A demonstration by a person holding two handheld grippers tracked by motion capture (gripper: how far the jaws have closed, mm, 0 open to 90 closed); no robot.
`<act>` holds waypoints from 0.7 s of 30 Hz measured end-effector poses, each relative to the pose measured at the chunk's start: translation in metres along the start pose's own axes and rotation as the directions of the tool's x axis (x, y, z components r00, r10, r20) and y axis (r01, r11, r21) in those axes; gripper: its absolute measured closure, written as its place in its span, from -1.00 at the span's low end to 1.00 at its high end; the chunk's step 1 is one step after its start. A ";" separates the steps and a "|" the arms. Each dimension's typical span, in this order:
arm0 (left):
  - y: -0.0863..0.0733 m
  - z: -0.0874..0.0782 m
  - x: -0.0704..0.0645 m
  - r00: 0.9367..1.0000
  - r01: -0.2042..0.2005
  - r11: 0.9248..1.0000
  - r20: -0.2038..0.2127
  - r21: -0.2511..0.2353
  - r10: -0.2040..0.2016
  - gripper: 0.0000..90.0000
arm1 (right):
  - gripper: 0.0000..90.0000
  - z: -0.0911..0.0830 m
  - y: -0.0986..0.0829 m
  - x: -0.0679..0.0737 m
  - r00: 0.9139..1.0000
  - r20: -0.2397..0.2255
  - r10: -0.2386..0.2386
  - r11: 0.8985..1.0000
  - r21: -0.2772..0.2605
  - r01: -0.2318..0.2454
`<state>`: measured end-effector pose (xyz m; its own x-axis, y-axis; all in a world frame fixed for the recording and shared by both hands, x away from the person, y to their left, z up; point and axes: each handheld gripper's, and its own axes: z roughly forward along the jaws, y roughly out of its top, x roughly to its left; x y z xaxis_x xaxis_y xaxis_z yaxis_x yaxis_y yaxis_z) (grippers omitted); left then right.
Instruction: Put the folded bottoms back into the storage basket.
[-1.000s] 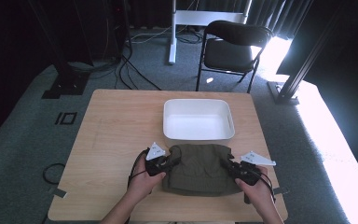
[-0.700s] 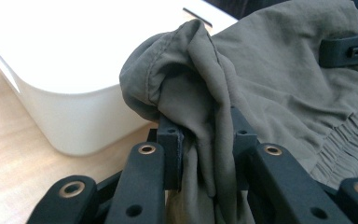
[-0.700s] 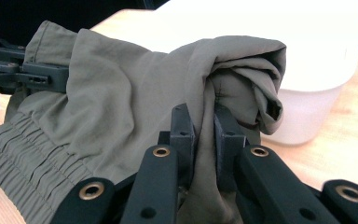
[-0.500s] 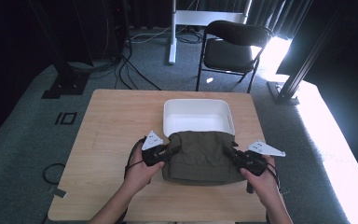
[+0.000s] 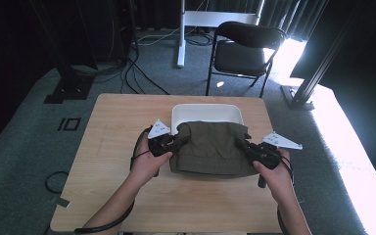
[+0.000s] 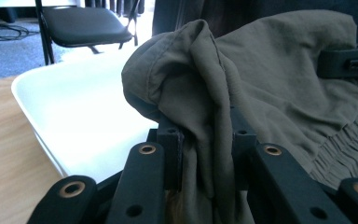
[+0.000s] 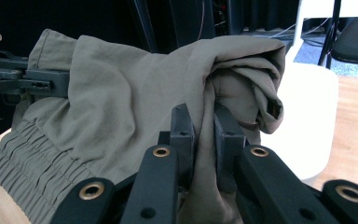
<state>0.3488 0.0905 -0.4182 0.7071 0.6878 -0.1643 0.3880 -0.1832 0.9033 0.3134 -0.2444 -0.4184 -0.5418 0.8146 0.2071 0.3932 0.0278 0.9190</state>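
- Left claw (image 5: 180, 142) clenched on a bunched corner of the olive garment (image 5: 210, 149); left gripper view shows cloth pinched between the jaws (image 6: 200, 154).
- Right claw (image 5: 241, 145) clenched on the opposite corner; same pinch seen in right gripper view (image 7: 204, 140).
- Garment hangs stretched between the two claws, folded, elastic waistband edge toward the person, far edge at or over the near rim of the white tray (image 5: 205, 111).
- Near edge looks to rest on the wooden surface (image 5: 112, 127); can't tell if the far edge touches the tray.
- Tray sits at the far middle of the surface, inside looks bare.
- Judged step: carrying the folded garment forward to set it in the tray; about midway, lift done, placement not yet.
- Next move calls for: both claws advancing together, level, high enough to clear the near rim, then lowering and letting go at once.
- Risk: uneven release or sagging middle catching the rim, undoing the fold.
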 end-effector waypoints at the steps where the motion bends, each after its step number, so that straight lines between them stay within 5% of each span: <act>1: 0.005 0.002 0.004 1.000 0.015 1.000 0.003 -0.008 -0.015 0.67 | 0.81 0.001 0.003 -0.001 1.000 0.004 -0.001 1.000 -0.003 0.001; 10: 0.019 0.010 0.015 1.000 0.015 1.000 -0.013 -0.018 -0.015 0.67 | 0.81 0.018 0.023 -0.011 1.000 0.013 0.011 1.000 0.000 -0.011; 21: 0.042 0.030 0.040 0.999 0.037 0.999 -0.032 -0.012 -0.038 0.67 | 0.81 0.051 0.043 -0.034 0.996 0.042 0.079 0.997 0.004 -0.079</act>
<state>0.4112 0.0891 -0.3983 0.6727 0.7162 -0.1856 0.4072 -0.1490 0.9011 0.3860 -0.2416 -0.4033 -0.4777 0.8377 0.2648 0.4380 -0.0342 0.8983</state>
